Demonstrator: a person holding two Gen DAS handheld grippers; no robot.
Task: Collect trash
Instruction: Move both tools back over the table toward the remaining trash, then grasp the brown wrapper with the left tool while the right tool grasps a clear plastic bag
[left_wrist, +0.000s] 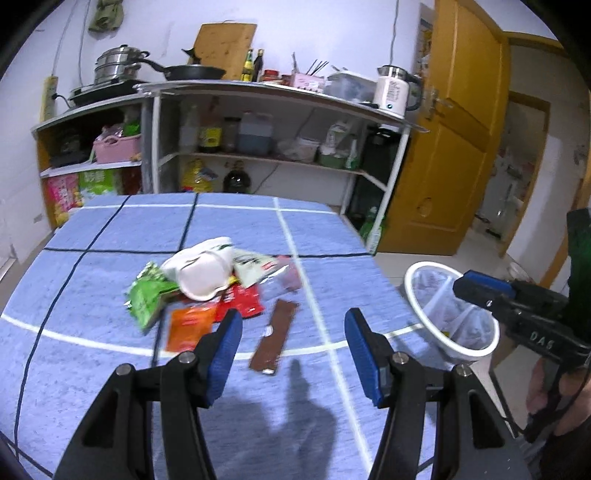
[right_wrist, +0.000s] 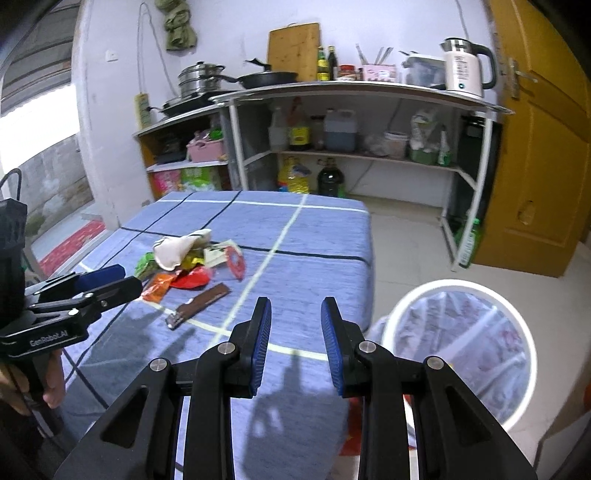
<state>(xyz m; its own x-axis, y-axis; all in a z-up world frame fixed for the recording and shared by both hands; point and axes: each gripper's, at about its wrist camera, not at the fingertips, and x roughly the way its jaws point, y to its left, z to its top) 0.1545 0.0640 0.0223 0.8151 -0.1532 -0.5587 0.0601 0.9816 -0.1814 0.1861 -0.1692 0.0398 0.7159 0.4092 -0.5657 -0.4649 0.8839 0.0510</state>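
Observation:
A pile of trash lies on the blue table (left_wrist: 110, 369): a white paper bowl (left_wrist: 201, 269), a green wrapper (left_wrist: 146, 297), an orange packet (left_wrist: 188, 326), a red wrapper (left_wrist: 242, 301) and a brown bar wrapper (left_wrist: 275, 339). My left gripper (left_wrist: 293, 325) is open and empty, just short of the brown wrapper. My right gripper (right_wrist: 295, 314) is open and empty above the table's right part, beside the white-rimmed trash bin (right_wrist: 461, 354). The bin (left_wrist: 448, 314) stands off the table's right edge. The pile also shows in the right wrist view (right_wrist: 184, 258).
Kitchen shelves (left_wrist: 258, 122) with pots, bottles and a kettle (left_wrist: 393, 90) stand behind the table. A yellow door (left_wrist: 461, 147) is at the right. Tiled floor (right_wrist: 406, 251) lies between table and shelves.

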